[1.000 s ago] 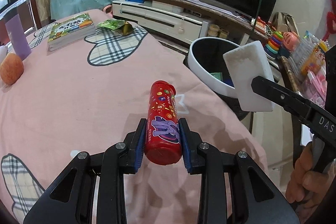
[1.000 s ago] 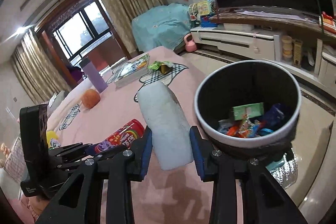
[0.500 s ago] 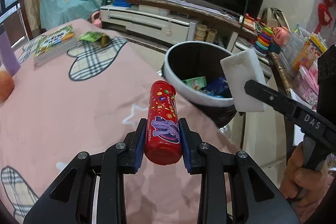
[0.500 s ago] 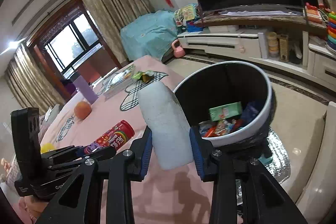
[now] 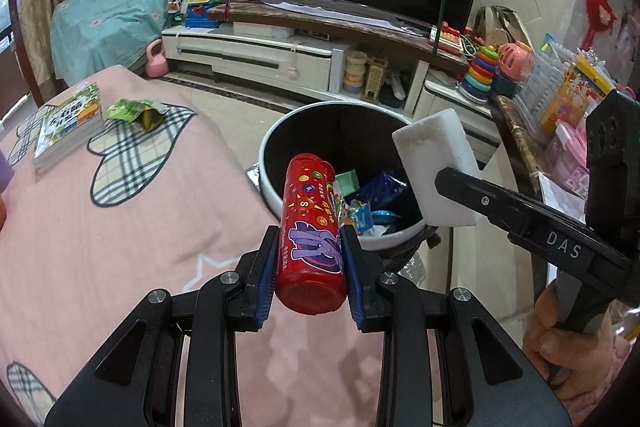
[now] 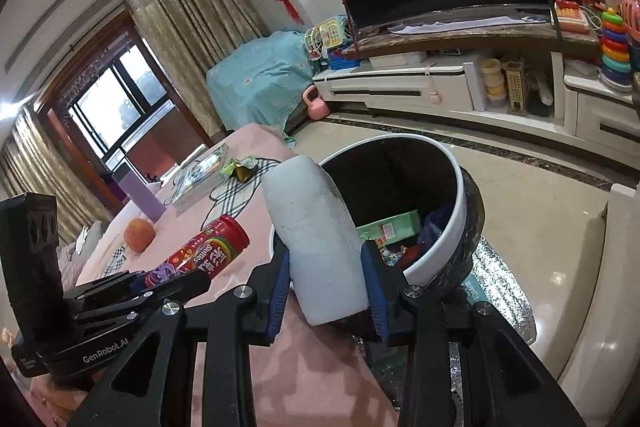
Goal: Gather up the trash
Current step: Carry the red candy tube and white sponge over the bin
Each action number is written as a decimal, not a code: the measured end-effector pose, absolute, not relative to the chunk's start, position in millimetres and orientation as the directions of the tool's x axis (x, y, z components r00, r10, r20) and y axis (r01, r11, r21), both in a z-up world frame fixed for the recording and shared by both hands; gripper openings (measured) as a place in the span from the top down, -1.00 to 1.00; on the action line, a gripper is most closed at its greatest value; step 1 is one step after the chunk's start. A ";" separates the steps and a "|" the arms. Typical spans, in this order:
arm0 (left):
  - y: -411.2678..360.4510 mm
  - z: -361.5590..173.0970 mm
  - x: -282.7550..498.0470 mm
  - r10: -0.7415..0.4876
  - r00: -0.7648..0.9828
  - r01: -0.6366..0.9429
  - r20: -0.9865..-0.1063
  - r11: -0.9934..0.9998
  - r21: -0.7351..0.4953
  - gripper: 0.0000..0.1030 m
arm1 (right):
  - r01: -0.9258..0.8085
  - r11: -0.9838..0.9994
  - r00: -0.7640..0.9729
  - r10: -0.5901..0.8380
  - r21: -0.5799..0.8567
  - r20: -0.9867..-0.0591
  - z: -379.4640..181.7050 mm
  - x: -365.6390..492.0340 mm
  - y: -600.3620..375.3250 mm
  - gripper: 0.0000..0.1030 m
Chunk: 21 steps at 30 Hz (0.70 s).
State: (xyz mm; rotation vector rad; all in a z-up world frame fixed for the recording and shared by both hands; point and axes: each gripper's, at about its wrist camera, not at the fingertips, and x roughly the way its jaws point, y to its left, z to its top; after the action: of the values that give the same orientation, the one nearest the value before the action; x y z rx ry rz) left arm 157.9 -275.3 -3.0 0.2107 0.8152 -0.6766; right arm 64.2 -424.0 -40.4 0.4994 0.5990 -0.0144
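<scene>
My left gripper [image 5: 310,255] is shut on a red Skittles tube [image 5: 310,223], whose far end reaches over the near rim of a white trash bin [image 5: 276,131] with a black liner. It also shows in the right wrist view [image 6: 200,255]. My right gripper [image 6: 326,279] is shut on a white foam block [image 6: 316,235], held at the bin's [image 6: 448,235] near rim. In the left wrist view the block [image 5: 434,167] hangs over the bin's right side. Wrappers and a green carton [image 6: 388,227] lie inside the bin.
The pink bed cover [image 5: 120,227] carries a book [image 5: 66,123], a green wrapper [image 5: 134,111], an orange fruit [image 6: 139,235] and a purple bottle [image 6: 138,195]. A TV stand [image 5: 260,55] with toys stands behind. Tiled floor [image 6: 532,203] lies around the bin.
Both grippers moved forward toward the bin, still holding their loads. The tube's end now reaches over the rim, and the foam block is over the bin's side.
</scene>
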 end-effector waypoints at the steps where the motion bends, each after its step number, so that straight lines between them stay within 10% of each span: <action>1: -278.0 -3.1 159.8 -0.475 0.489 0.632 -0.731 0.771 -0.079 0.45 | 0.157 0.881 0.829 0.129 0.447 -0.544 -40.6 65.4 -425.6 0.31; 21: -313.2 -7.0 185.2 -0.464 0.475 0.641 -0.747 0.765 -0.068 0.45 | 0.183 0.873 0.809 0.128 0.453 -0.573 -47.2 93.0 -440.9 0.31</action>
State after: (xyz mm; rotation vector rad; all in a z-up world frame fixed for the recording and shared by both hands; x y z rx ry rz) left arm 185.2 -313.2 -7.0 0.2338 0.8349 -0.6829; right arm 93.0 -440.9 -47.2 0.5183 0.6346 -0.0309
